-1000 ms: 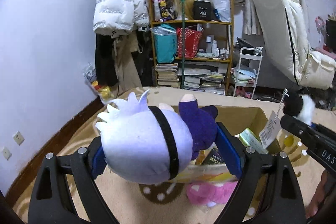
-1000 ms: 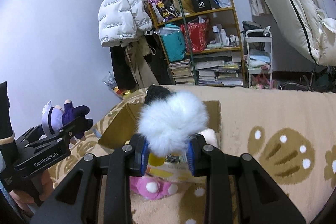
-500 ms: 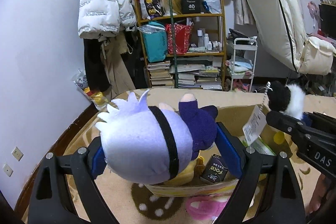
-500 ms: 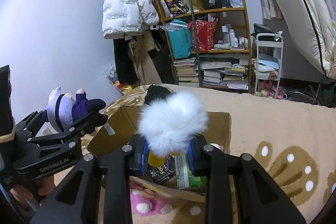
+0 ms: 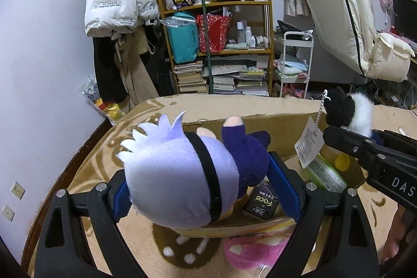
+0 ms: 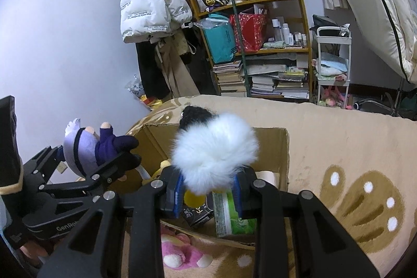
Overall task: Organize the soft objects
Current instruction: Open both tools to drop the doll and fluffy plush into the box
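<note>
My left gripper is shut on a plush doll with a pale lilac head, black band and dark purple body; it hangs over the left part of an open cardboard box. The doll also shows in the right wrist view. My right gripper is shut on a fluffy black-and-white plush with a paper tag, held above the box. A pink plush lies on the rug in front of the box.
Inside the box lie a dark small carton, a green pack and a yellow item. The box sits on a beige paw-print rug. A cluttered shelf, hanging coats and a white cart stand behind.
Both grippers have moved forward and risen over the box with their plush toys still held; the inside of the box shows more fully now.
</note>
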Motion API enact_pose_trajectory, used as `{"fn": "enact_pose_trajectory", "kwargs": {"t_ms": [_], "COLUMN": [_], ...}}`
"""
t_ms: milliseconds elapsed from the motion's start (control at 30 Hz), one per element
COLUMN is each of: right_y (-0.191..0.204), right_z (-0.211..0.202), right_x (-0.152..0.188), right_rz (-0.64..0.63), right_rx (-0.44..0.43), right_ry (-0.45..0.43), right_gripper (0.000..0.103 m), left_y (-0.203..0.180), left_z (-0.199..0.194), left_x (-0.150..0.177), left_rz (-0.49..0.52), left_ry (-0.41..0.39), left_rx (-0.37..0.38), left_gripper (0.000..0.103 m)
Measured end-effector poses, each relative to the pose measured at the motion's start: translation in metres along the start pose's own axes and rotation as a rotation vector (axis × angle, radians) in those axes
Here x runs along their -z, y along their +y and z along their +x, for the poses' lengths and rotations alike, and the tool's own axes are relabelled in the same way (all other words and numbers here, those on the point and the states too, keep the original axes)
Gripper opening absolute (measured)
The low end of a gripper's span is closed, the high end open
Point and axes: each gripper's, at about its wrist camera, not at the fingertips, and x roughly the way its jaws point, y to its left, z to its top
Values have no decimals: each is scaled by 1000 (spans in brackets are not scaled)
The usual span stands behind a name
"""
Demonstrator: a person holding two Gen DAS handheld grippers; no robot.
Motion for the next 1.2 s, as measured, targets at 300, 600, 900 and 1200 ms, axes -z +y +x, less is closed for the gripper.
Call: {"fn": "enact_pose_trajectory", "kwargs": {"t_ms": [300,600,900,1200], "right_y": [-1,-4,-10,-17], "right_z": [9,13,10,-1], "right_x": [5,7,8,9], "right_rz": [19,34,64,98], "right_rx": [-24,-28,-15,16], "right_ry": [45,65,53,42], "right_gripper": [35,37,57,91], "left_y": [-3,1,8,27], "left_z": [10,14,14,6], "left_x": [4,7,8,9], "left_rz": [1,-25,-47,-96], "left_ry": [42,65,82,109], "left_rx": [12,19,-18,-40], "left_gripper": [90,100,100,100]}}
